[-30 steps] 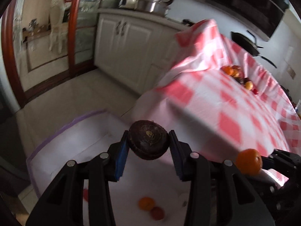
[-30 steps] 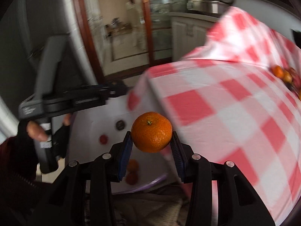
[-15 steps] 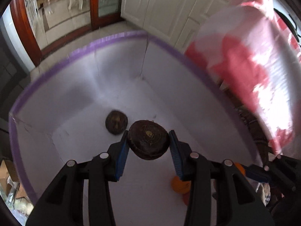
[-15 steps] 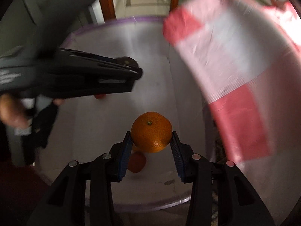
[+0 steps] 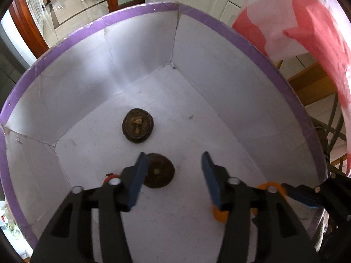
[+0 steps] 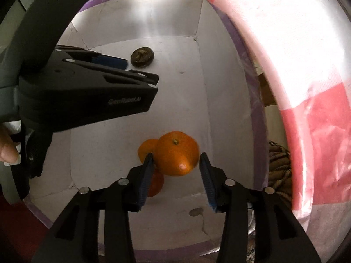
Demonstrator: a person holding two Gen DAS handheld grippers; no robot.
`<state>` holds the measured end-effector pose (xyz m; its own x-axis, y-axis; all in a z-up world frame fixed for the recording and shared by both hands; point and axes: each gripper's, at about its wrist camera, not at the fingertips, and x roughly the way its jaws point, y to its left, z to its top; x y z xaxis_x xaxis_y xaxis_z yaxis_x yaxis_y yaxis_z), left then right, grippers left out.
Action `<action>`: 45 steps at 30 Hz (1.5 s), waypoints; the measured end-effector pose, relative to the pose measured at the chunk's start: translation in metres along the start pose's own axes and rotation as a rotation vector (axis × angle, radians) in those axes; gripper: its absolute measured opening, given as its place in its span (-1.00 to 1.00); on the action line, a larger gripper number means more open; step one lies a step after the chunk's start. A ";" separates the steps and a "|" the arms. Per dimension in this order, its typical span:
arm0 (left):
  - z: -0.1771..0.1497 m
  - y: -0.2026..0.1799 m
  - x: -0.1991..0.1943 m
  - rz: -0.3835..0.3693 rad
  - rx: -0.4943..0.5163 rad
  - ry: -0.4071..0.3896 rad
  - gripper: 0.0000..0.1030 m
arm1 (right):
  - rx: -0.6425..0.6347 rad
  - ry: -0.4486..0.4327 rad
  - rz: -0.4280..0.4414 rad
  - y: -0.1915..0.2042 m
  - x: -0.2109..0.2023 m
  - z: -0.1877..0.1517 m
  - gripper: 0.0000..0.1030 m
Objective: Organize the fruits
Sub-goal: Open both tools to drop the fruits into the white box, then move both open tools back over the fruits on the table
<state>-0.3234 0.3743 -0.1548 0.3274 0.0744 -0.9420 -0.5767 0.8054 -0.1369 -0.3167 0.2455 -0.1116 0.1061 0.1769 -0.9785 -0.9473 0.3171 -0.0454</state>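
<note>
Pointing my left gripper (image 5: 173, 173) down into the white box (image 5: 219, 83) with the purple rim, I see its jaws opening, the blue pads standing apart and pressing on nothing. A dark brown fruit (image 5: 159, 170) lies on the box floor between them, close against the left pad; whether it touches that pad I cannot tell. A second dark fruit (image 5: 137, 127) sits on the floor deeper in the box, towards the far corner, apart from the first. My right gripper (image 6: 175, 167) also points down into the box, near its side by the red-and-white checked cloth (image 6: 307, 70), and its jaws are opening too. The orange (image 6: 176, 153) is between the pads with a gap showing at the right pad, so it is no longer clamped. Two smaller orange fruits (image 6: 145, 150) lie on the box floor just behind and below it.
</note>
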 end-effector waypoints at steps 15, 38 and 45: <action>0.018 0.004 -0.159 0.032 -0.139 -0.620 0.97 | -0.037 -0.595 0.211 -0.004 -0.187 -0.046 0.53; 0.155 -0.415 -0.105 -0.271 0.275 -0.434 0.97 | 0.928 -0.661 -0.339 -0.373 -0.201 -0.251 0.69; 0.215 -0.467 -0.069 -0.245 0.051 -0.412 0.97 | 1.129 -0.636 -0.334 -0.454 -0.189 -0.263 0.69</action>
<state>0.0842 0.1189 0.0399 0.7245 0.0972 -0.6824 -0.4112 0.8555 -0.3147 0.0137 -0.1770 0.0408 0.6960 0.2428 -0.6757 -0.1143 0.9666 0.2295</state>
